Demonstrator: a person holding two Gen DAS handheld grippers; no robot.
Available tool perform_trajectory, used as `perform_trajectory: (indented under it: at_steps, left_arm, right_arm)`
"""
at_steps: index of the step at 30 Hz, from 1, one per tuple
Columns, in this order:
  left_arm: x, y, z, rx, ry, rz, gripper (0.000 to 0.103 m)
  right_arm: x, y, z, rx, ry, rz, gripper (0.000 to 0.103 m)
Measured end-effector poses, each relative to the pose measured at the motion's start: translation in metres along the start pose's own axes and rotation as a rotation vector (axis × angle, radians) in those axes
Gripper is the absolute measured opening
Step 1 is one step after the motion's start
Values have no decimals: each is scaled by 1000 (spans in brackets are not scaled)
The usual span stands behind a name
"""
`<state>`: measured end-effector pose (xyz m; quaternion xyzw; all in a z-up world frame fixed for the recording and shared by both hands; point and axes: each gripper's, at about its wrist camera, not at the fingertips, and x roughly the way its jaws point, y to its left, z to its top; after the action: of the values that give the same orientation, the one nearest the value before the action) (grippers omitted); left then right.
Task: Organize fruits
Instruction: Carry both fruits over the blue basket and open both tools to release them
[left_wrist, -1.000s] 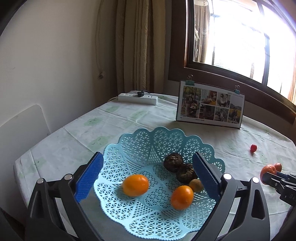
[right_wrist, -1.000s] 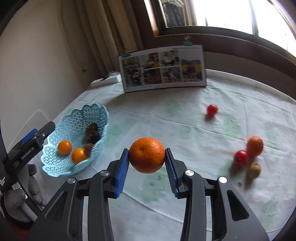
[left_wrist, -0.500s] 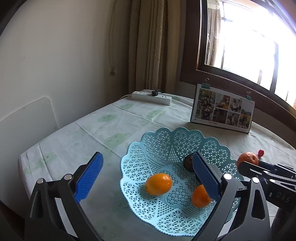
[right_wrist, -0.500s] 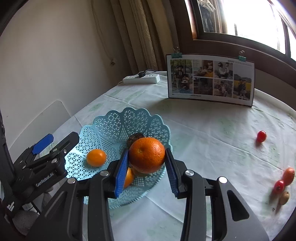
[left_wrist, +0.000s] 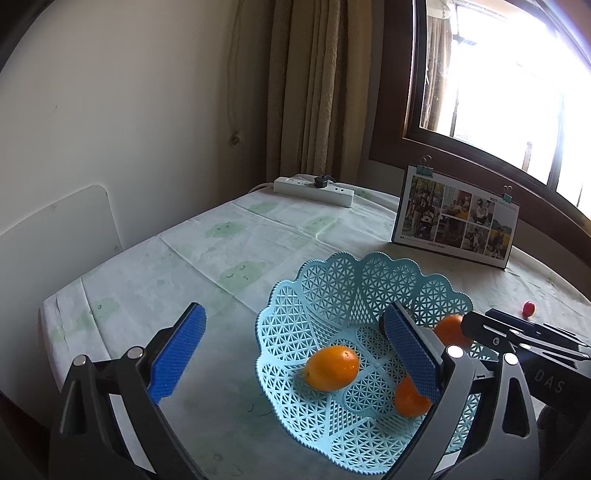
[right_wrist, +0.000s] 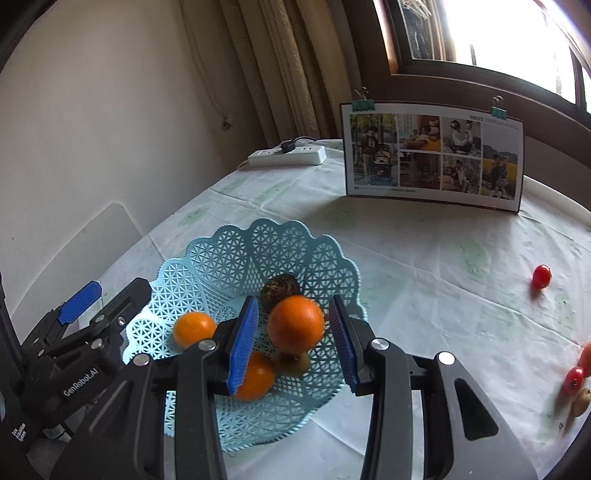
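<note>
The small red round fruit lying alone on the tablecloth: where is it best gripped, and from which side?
Grip the small red round fruit across its middle, coming straight down from above. It is a smooth ball lying alone on the pale tablecloth, with bare cloth all around, so the jaws fit on any two opposite sides. Close them low, since it may roll.

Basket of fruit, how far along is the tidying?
Done: two small oranges, a dark fruit and a brownish one lie in the basket. In hand: the large orange sits loose inside the open right claw, over the basket. Left: a lone red fruit and a cluster of three on the tablecloth.
</note>
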<state>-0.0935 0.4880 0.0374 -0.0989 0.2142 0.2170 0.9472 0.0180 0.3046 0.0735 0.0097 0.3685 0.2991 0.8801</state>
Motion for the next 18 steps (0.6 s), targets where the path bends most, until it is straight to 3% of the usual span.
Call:
perform_trajectory:
  at_steps: [18]
  left_arm:
    - [-3,-29,1,31,21,-48,100]
  right_arm:
    - [-32,-71,-19,143,-30,-90,42]
